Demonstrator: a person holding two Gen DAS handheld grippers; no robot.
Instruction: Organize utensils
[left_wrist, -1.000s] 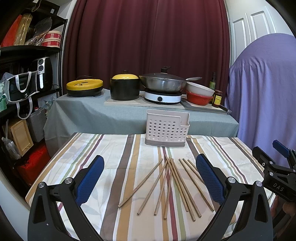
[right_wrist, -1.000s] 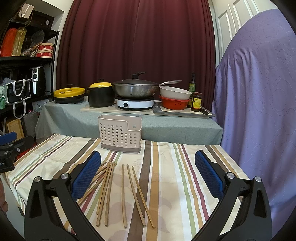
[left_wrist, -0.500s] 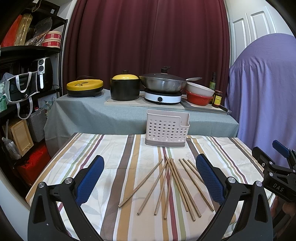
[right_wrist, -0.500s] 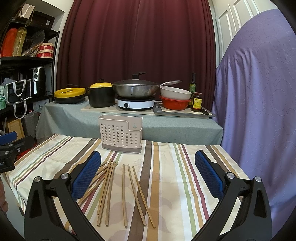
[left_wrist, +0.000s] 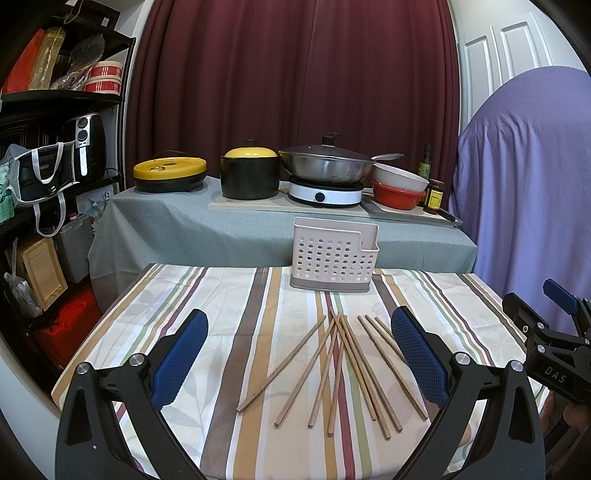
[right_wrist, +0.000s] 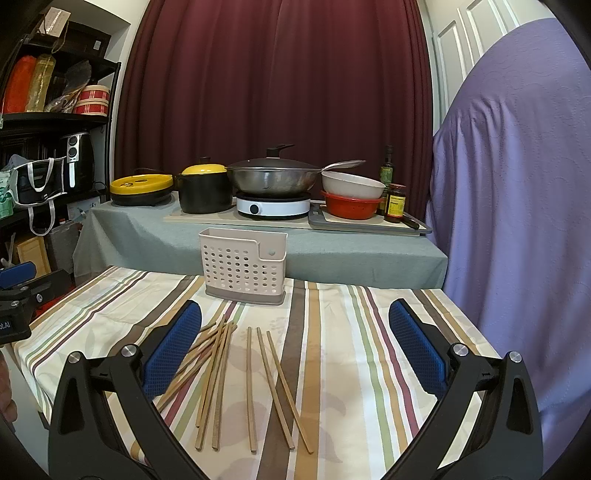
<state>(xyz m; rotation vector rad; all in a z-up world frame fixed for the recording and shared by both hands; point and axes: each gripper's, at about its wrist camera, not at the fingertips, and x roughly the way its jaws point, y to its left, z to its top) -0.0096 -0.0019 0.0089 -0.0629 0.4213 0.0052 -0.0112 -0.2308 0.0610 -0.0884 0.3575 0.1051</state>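
Note:
Several wooden chopsticks (left_wrist: 343, 365) lie scattered on the striped tablecloth (left_wrist: 221, 295), also seen in the right wrist view (right_wrist: 251, 384). A beige perforated utensil holder (left_wrist: 334, 254) stands upright behind them at the table's far edge; it also shows in the right wrist view (right_wrist: 244, 266). My left gripper (left_wrist: 299, 354) is open and empty, hovering above the near ends of the chopsticks. My right gripper (right_wrist: 295, 347) is open and empty, above the table right of the chopsticks. Each gripper shows at the edge of the other's view.
Behind the table a grey-covered counter (left_wrist: 236, 225) carries a yellow-lidded pan, a black pot (left_wrist: 249, 174), a wok on a burner (left_wrist: 325, 168), bowls and bottles. A black shelf (left_wrist: 48, 155) stands at the left. A purple-draped shape (right_wrist: 517, 184) stands at the right.
The right wrist view has shifted slightly; otherwise nothing has visibly changed.

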